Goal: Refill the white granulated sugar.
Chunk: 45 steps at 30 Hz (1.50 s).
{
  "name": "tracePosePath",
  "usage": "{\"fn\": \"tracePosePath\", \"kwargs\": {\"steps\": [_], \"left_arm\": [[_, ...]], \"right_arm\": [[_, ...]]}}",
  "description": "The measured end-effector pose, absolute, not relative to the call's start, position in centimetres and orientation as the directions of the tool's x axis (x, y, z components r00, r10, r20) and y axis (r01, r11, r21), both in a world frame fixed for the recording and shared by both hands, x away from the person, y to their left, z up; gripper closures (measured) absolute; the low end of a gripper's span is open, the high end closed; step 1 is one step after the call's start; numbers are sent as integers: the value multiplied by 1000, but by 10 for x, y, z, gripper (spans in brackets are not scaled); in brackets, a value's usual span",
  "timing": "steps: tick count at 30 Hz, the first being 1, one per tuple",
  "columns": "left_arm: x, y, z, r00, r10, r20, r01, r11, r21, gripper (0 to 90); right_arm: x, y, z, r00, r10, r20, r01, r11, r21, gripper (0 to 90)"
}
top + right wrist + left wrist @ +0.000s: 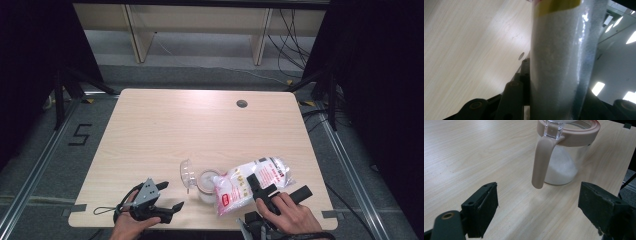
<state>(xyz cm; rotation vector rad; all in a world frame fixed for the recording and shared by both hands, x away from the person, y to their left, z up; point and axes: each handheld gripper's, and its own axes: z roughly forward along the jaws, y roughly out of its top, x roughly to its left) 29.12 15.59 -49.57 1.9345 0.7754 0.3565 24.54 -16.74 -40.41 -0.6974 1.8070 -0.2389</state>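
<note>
A clear jar (206,184) with a pink rim stands near the table's front edge, its clear lid (187,172) swung open to the left. In the left gripper view the jar (564,162) holds white powder, and a pink latch (542,162) hangs down its side. A clear plastic bag (250,181) of white grains with red print lies tilted, its lower end at the jar's mouth. My right gripper (277,192) is shut on the bag (559,62), which stands between its jaws. My left gripper (171,196) stays open left of the jar, a short way off, nothing between its jaws (541,212).
The light wooden table (165,130) has a round cable hole (242,103) at the back right. The jar and bag sit close to the front edge. Black frames and floor rails flank the table on both sides.
</note>
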Motion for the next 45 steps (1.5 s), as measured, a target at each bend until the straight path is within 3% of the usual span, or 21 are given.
{"fn": "tracePosePath", "kwargs": {"steps": [25,34,45], "left_arm": [[293,158,-495,759,649,-55,348,-332,877,158],[293,157,-496,755,652,-66,352,-320,880,158],[293,157,-496,760,647,-61,350,-328,877,159]], "right_arm": [[248,-168,-407,-190,-610,-770,-362,772,-522,756],[245,-168,-405,-188,-576,-795,-342,798,-497,763],[248,-168,-403,-165,-624,-763,-342,762,-549,766]]}}
